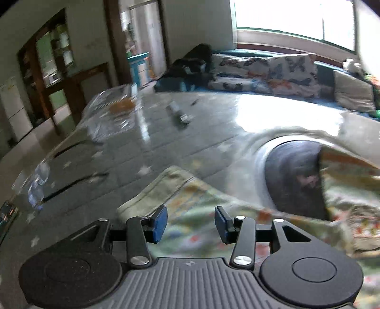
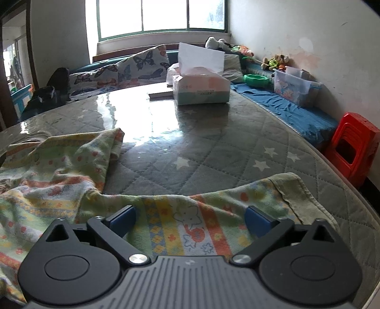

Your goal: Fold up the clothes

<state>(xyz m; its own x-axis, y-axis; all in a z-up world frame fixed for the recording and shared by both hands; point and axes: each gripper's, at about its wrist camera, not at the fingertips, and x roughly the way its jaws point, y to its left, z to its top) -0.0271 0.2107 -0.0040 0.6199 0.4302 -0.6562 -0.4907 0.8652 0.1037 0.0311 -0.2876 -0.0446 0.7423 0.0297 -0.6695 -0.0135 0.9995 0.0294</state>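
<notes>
Right wrist view: tissue box point(image 2: 201, 89) label print blurred; patterned garment point(image 2: 166, 225) below open jaws.

The garment point(image 2: 166, 228) is soft, matt printed cloth — faintly nubbly. The bench point(image 2: 213, 147) wears quilted fabric under glossy clear film. The tissue pack point(image 2: 201, 90) is smooth plastic wrap.

Garment point(image 2: 71, 180) lies spread on the near part of the tabletop point(image 2: 201, 147), one cuffed end point(image 2: 292, 190) lying to the right near the table edge, right hand-held gripper point(image 2: 190, 219) over the cloth between. Tissue box point(image 2: 200, 89) sits at the far side of the tabletop, cushions point(image 2: 123, 69) behind it on the bench under the window point(image 2: 161, 16). Stool point(image 2: 353, 147) stands right of the table by the wall, a bin point(image 2: 294, 86) on the bench behind it.
</notes>
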